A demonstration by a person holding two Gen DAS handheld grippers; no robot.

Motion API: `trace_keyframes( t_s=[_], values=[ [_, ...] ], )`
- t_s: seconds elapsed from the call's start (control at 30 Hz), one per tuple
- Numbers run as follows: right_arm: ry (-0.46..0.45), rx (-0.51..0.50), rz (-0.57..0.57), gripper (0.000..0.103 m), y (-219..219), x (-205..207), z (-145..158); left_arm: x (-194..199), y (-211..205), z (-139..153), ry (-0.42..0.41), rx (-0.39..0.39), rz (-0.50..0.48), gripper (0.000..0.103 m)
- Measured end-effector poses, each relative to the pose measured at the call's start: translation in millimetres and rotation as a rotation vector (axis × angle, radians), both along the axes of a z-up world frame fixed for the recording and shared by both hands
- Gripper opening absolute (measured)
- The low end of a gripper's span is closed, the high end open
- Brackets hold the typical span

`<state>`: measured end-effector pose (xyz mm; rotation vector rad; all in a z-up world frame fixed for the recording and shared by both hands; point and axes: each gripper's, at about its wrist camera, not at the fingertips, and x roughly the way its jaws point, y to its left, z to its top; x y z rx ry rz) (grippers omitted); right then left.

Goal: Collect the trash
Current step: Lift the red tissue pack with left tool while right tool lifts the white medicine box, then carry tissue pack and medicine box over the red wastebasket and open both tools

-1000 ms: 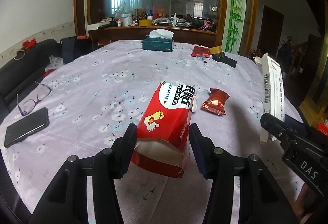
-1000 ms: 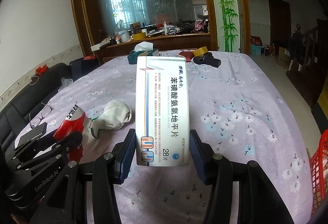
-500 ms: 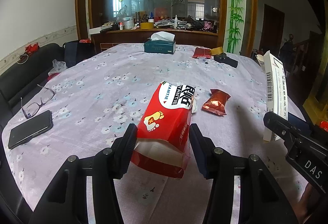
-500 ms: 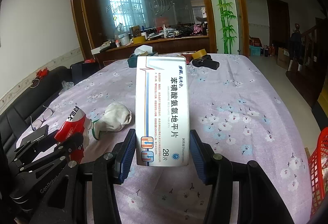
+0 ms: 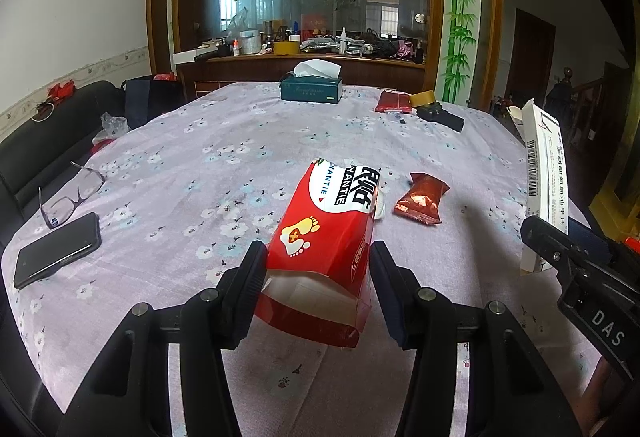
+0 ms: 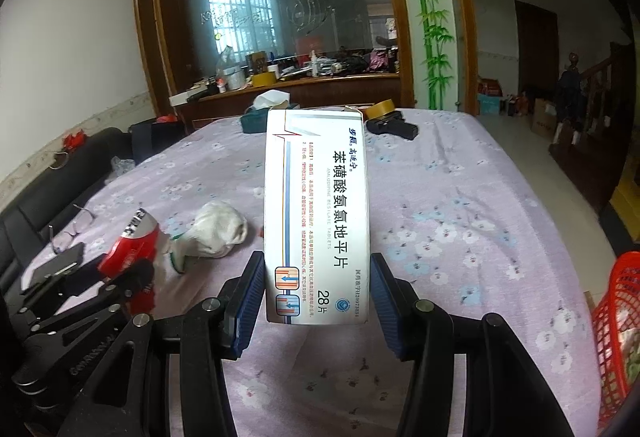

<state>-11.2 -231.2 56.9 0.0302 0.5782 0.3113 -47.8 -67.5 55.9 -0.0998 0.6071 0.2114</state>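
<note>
My left gripper (image 5: 318, 269) is shut on a red and white carton (image 5: 328, 233) with a torn-open end, held above the table. My right gripper (image 6: 318, 285) is shut on a tall white medicine box (image 6: 318, 213), held upright; the box also shows at the right of the left wrist view (image 5: 542, 181). A small red snack wrapper (image 5: 422, 197) lies on the table beyond the carton. A crumpled white wad (image 6: 218, 229) lies on the table left of the medicine box. A red basket (image 6: 616, 333) stands off the table's right edge.
The table has a purple flowered cloth (image 5: 192, 173). A phone (image 5: 56, 249) and glasses (image 5: 72, 193) lie near its left edge. A green tissue box (image 5: 312, 87), a red packet (image 5: 394, 102), a tape roll (image 5: 424, 98) and a black object (image 5: 444, 117) sit at the far end. A black sofa (image 5: 48, 141) is on the left.
Both grippers have risen a little with their loads still clamped. The things on the table have not moved.
</note>
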Motion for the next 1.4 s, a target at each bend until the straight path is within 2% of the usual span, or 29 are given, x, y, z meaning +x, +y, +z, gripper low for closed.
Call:
trace_keyframes(
  t_s=[0.33,1.4],
  values=[
    [-0.019,-0.069,-0.062,0.055,1.3,1.1,0.4,0.4,-0.2,0.2,0.004,-0.001,-0.001,0.051],
    [-0.022,-0.091,-0.089,0.055,-0.5,-0.1,2.4,0.9,0.6,-0.2,0.006,-0.004,-0.002,0.052]
  ],
)
